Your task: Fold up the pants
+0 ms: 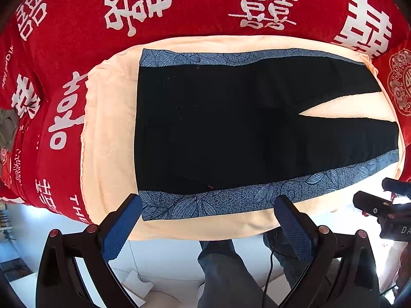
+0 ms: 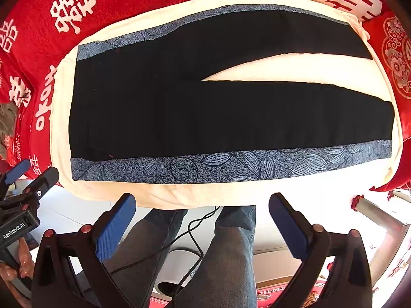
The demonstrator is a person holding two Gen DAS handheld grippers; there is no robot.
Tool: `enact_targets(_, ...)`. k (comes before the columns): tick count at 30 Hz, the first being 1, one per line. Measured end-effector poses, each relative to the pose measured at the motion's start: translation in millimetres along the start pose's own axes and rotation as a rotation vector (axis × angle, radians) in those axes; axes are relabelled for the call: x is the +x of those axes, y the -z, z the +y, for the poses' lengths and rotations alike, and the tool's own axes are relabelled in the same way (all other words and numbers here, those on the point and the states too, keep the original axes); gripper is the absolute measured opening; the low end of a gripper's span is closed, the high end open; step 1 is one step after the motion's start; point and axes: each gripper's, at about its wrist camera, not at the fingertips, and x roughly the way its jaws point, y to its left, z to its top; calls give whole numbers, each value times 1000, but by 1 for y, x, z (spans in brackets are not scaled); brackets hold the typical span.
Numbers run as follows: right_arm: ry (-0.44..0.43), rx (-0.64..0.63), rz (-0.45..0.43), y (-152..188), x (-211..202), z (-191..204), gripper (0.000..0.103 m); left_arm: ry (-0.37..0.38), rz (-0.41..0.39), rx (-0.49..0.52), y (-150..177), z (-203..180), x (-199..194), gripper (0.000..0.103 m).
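Observation:
Black pants (image 1: 231, 128) with blue leaf-patterned side stripes lie flat and unfolded on a cream cloth (image 1: 108, 154), waistband to the left, the two legs spread apart to the right. They also show in the right wrist view (image 2: 179, 107). My left gripper (image 1: 208, 205) is open and empty, hovering just above the near stripe by the waistband end. My right gripper (image 2: 203, 202) is open and empty, held over the near edge of the cream cloth (image 2: 179, 195), short of the pants. Each gripper also shows in the other's view: the right one (image 1: 382, 205), the left one (image 2: 28, 179).
A red blanket (image 1: 205, 7) with white characters covers the bed under and around the cream cloth. The person's legs in jeans (image 2: 226, 251) and a black cable (image 2: 190, 233) are below the bed edge. A grey garment (image 1: 6, 128) lies at the far left.

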Motion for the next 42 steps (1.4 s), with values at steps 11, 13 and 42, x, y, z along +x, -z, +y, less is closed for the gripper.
enact_targets(11,19,-16,9,-1,-1,3,103,-9,1,-12,-2,4,-3,103)
enact_targets(13,21,-20,7,-1,-1,4,103,-10,0,-13,-3,4,-3,103)
enact_targets(42,21,-12,-16,3,-6,-4,103,-45,-16,10,-1,-7,-13,103)
